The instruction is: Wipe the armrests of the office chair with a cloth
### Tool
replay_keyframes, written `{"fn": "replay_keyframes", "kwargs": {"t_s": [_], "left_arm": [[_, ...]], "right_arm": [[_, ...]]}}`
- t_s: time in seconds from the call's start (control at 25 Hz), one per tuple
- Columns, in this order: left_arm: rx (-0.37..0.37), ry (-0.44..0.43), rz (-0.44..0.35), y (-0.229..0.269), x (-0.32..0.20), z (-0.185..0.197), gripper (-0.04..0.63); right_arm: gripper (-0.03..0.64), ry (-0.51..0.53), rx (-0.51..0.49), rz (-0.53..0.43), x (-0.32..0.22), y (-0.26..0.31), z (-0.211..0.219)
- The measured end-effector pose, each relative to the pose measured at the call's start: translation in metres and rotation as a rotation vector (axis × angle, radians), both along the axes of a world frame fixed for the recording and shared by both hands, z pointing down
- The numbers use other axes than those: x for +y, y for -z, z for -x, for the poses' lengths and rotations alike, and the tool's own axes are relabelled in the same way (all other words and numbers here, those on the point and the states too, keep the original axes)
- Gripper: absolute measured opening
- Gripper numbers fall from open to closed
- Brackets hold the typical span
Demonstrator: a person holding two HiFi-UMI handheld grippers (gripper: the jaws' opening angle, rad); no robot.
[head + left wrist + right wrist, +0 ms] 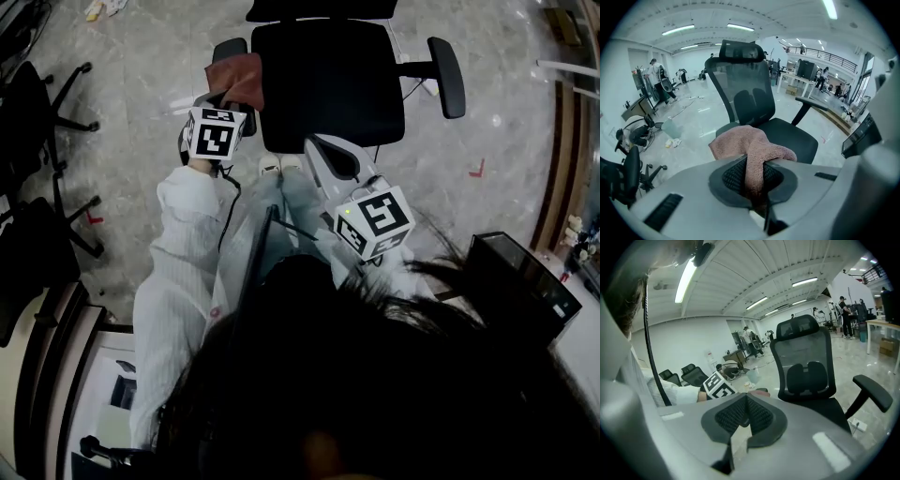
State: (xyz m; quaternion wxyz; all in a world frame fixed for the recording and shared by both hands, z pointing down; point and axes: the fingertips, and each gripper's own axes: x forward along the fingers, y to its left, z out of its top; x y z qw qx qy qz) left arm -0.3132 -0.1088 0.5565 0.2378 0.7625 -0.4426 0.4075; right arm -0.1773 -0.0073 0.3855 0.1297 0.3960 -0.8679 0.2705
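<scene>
Cloth (239, 77): reddish-brown, fluffy, bunched; lay draped on armrest (228, 47) at picture-left of office chair (328, 84). Left gripper (753, 178) fingers were pinched on cloth fold. Step, as judged: wiping this armrest. Next move probably called for pressing down and dragging cloth along pad. Other armrest (448, 75) looked not yet wiped. Right gripper (745, 416) fingers were closed together, empty, near seat front.

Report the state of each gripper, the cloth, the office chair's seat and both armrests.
Left gripper, shut on the cloth.
Right gripper, shut, empty.
Cloth, bunched, pinched at one end, its free part over the left-side armrest.
Left-side armrest in the head view, partly covered by the cloth.
Right-side armrest in the head view, bare.
Seat, empty.
</scene>
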Motion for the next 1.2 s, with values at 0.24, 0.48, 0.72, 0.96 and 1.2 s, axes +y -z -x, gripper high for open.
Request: {"fn": "replay_keyframes", "kwargs": {"t_s": [0.24, 0.48, 0.72, 0.96, 1.2], "left_arm": [[-0.037, 0.01, 0.012, -0.036, -0.095, 0.038, 0.025], [-0.057, -0.01, 0.035, -0.043, -0.121, 0.034, 0.025], [-0.08, -0.045, 0.046, -0.039, -0.087, 0.036, 0.025], [-0.075, -0.071, 0.057, -0.025, -0.02, 0.026, 0.025], [-0.077, -0.087, 0.057, -0.002, 0.063, 0.002, 0.025]], "right_arm": [[-0.002, -0.072, 0.018, 0.09, -0.029, -0.047, 0.014], [-0.002, -0.112, 0.027, 0.092, -0.041, -0.05, 0.003], [-0.001, -0.098, 0.014, 0.078, -0.037, -0.044, 0.007], [-0.002, -0.052, -0.008, 0.018, -0.031, -0.022, 0.014], [-0.002, -0.008, -0.032, -0.031, 0.004, 0.008, 0.011]]}}
